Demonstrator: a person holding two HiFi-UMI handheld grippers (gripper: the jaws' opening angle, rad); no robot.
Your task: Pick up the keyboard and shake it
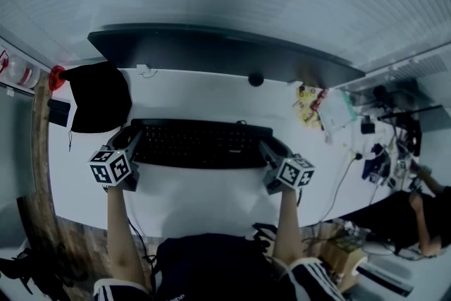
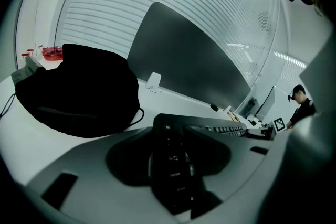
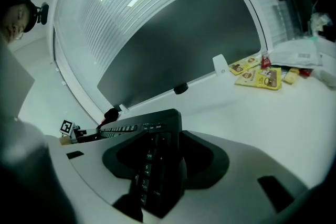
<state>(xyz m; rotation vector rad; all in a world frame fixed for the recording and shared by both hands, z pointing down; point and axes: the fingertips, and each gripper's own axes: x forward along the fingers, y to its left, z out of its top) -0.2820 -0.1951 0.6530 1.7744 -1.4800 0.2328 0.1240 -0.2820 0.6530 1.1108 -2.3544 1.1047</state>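
Clamped on kbd (image 1: pixel 197 144) ends: L gripper (image 1: pixel 132 146) at 9 o'clock, R gripper (image 1: pixel 271 155) at 3. Grasp done; lift off tabletop (image 1: pixel 211 195) unclear; shake left to do.

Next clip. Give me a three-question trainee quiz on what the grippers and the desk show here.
1. True or false: the left gripper is empty.
2. Which lies on the white desk beside the left gripper? A) crumpled black fabric bundle B) red mug C) laptop
3. Fill in: the right gripper is shut on the black plastic keyboard's ____ end.
Key: 1 false; 2 A; 3 right.
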